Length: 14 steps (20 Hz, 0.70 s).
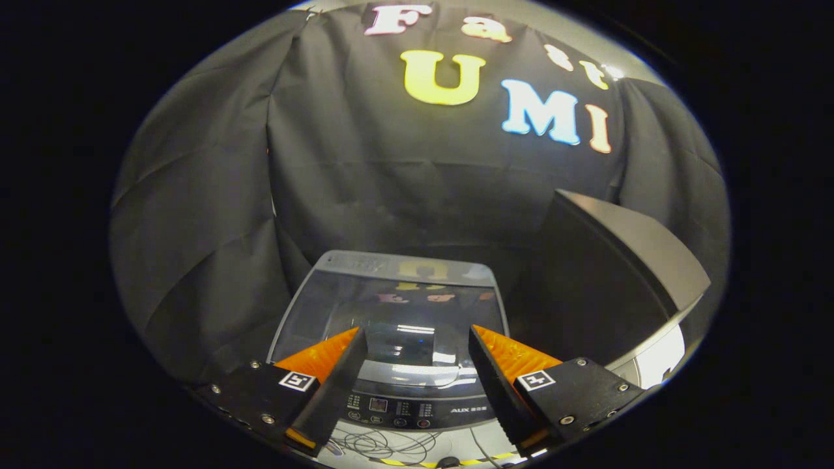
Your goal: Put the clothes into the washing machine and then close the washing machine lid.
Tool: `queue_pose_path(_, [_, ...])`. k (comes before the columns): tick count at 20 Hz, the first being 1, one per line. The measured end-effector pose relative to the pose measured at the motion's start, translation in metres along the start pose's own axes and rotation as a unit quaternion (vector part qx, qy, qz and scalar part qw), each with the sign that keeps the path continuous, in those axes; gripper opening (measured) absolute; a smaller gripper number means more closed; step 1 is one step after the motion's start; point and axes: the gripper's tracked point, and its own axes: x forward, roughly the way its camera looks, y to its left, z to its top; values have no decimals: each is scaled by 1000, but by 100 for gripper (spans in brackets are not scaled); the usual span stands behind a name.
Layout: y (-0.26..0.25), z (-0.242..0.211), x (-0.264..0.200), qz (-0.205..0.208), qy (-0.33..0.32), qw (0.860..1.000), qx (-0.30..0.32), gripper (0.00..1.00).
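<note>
fingers [414, 335] apart above washing machine lid [391, 312]

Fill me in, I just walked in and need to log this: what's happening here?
A person is holding a gripper above a washing machine. Its fingers are spread apart and hold nothing. The machine's lid lies closed below and just ahead of them, with the control panel between the fingers. A grey box stands beside the machine.
</note>
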Motion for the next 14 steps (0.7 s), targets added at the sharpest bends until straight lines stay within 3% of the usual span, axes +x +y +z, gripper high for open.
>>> queue_pose_path(3, [-19, 2, -60, 3, -64, 998, -4, 96])
queue_pose_path(7, [-72, -6, -146, 25, -146, 988, 35, 96])
queue_pose_path(14, [-159, -78, -282, 45, -169, 985, 15, 96])
